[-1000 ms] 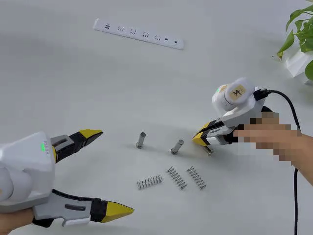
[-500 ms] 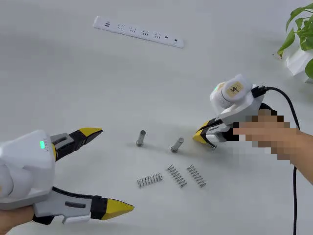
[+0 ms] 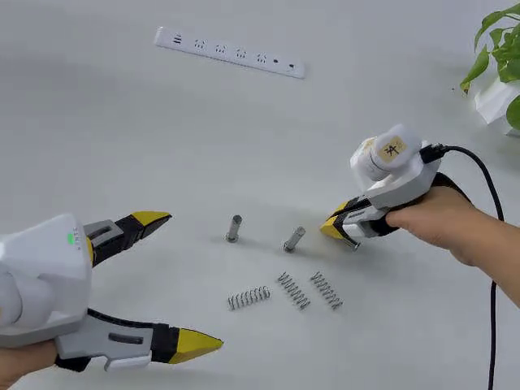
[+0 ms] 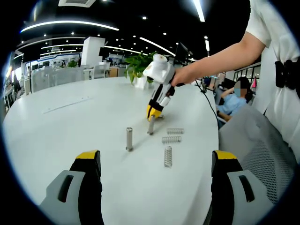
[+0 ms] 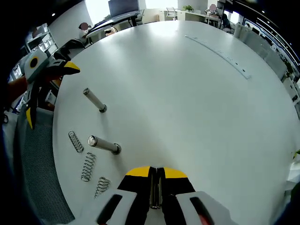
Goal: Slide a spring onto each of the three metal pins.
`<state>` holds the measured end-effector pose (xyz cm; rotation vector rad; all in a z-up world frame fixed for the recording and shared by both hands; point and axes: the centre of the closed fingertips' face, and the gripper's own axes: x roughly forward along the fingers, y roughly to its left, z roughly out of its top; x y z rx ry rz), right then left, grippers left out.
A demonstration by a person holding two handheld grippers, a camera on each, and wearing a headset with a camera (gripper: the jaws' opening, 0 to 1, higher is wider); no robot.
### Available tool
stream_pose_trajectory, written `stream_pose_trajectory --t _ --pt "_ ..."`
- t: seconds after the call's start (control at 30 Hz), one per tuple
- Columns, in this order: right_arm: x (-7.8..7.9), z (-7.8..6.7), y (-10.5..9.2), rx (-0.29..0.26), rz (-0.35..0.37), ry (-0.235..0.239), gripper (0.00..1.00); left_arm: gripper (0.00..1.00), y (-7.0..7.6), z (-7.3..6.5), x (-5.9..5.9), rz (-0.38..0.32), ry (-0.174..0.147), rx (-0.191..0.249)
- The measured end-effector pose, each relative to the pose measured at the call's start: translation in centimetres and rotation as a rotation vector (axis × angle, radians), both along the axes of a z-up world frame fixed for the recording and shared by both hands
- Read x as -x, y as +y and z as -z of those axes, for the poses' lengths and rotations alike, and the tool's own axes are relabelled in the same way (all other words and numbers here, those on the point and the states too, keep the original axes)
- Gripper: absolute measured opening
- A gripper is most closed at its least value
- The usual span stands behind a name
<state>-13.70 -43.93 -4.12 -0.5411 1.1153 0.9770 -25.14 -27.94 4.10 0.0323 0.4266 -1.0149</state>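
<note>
Three springs point(image 5: 87, 166) lie apart near the table edge point(image 5: 58, 136).

The table point(image 3: 122, 138) is plain pale grey-white. Both hand-held grippers have white bodies and black jaws ending in yellow tips. The left hand-held gripper point(image 3: 193, 281) shows a small green light point(image 3: 71, 240). The right hand-held gripper point(image 3: 331, 230) carries a tan sticker point(image 3: 394, 151) with a black mark and trails a black cable point(image 3: 491, 341). The held pin point(image 5: 153, 187), the loose pins point(image 3: 234, 229) and the springs point(image 3: 249, 300) are bare silver-grey. The power strip point(image 3: 230, 54) is white, and the plant point(image 3: 497, 49) has green leaves.
</note>
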Motion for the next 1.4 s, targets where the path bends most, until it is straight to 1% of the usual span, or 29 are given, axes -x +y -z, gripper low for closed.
stream_pose_trajectory --t 0.6,0.8,1.07,1.4 --pt "0.9 -2.1 0.1 -0.04 0.005 -0.035 0.05 0.98 0.0 0.0 0.1 0.009 -0.002 -0.005" --pt "1.0 -2.8 -0.1 -0.06 0.021 -0.049 0.05 0.98 -0.1 -0.2 0.1 0.012 -0.005 -0.005" --pt "2.1 -4.1 -0.1 -0.076 0.037 -0.07 0.05 0.97 -0.1 -0.2 0.2 0.017 -0.004 -0.01" --pt "2.9 -5.0 -0.7 -0.104 0.072 -0.094 0.05 0.98 -0.3 -0.3 0.2 0.021 -0.006 -0.012"
